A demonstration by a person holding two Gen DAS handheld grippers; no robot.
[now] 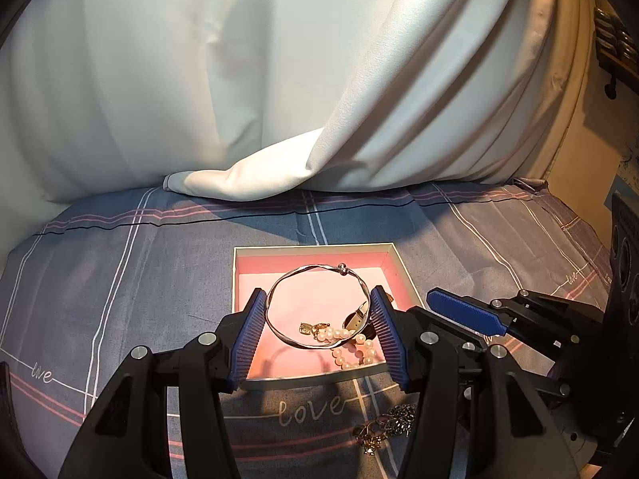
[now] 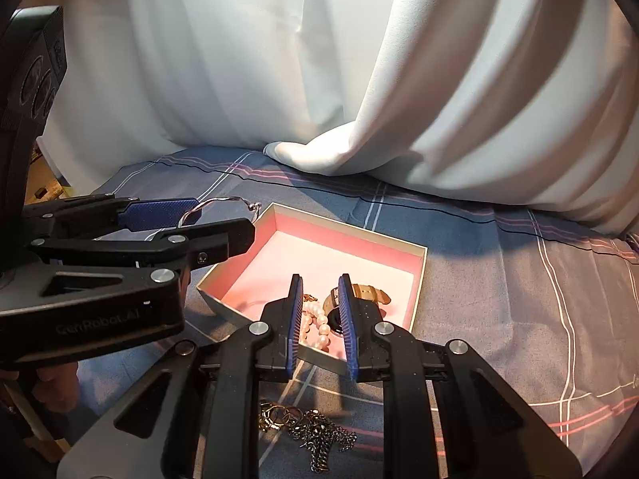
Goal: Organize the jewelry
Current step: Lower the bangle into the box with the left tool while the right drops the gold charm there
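Left claw [image 1: 319, 321]: spread wide, bangle [image 1: 315, 307] held between its pads, above the box [image 1: 311, 248].
Right claw [image 2: 319, 319]: part open, empty, over box's near corner.

The pink-lined box [image 2: 415, 279] sits open-topped, its far half bare, while a pearl bracelet [image 2: 319, 329] and a watch [image 2: 367, 293] crowd its near corner. The left gripper [image 1: 319, 331], holding a silver bangle [image 1: 315, 307], hangs over it. Loose chains [image 2: 315, 435] clutter the bedsheet [image 2: 499, 279] just before the box; a white curtain [image 2: 319, 80] blocks the back.

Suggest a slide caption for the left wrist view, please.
Left hand-held gripper holds silver bangle over pink-lined box.
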